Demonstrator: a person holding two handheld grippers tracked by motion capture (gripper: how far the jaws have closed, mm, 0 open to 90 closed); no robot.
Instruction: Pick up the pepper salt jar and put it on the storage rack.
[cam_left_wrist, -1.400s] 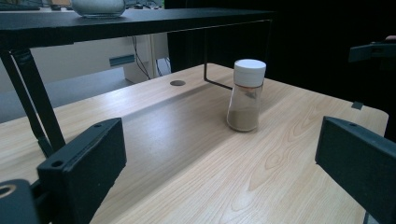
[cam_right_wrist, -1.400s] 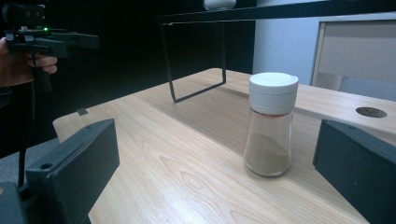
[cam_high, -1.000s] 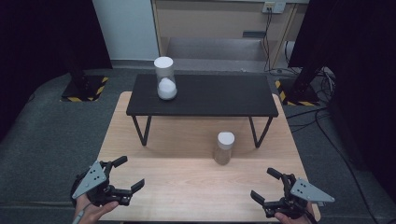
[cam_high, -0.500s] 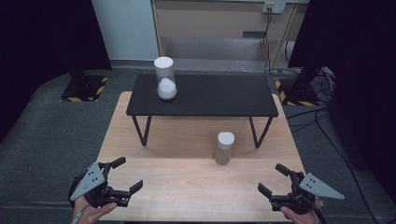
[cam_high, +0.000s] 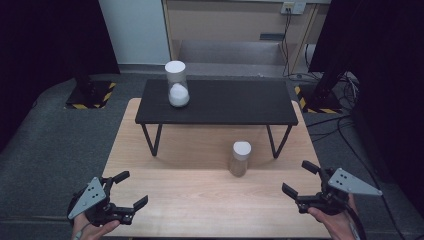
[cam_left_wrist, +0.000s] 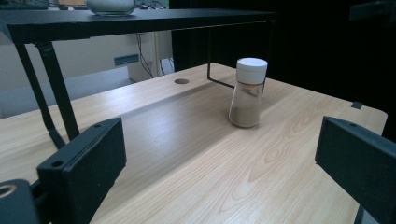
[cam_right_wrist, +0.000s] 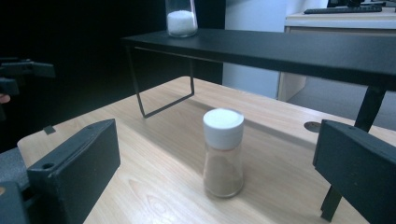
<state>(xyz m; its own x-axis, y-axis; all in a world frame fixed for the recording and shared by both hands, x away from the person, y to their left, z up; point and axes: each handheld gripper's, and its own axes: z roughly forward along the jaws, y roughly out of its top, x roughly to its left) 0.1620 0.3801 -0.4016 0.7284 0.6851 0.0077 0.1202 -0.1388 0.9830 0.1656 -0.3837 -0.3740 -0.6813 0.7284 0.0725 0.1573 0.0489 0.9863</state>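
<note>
Small clear glass jar with white cap and brown powder (cam_high: 240, 158) upright on light wooden table (cam_high: 200, 210), just before black metal shelf (cam_high: 220, 102). Untouched; grasp not begun. Left gripper (cam_high: 125, 190) and right gripper (cam_high: 298, 179) both wide open, empty, well apart from jar. Tall white-filled jar (cam_high: 177, 84) on shelf cut off in gripper views.

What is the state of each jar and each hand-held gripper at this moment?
Brown powder jar: upright on the wooden table, white cap on, about a quarter full, untouched.
White powder jar: upright on the black shelf, cap on, partly full.
Left hand-held gripper: open, holding nothing.
Right hand-held gripper: open, holding nothing, apart from the brown powder jar.
</note>
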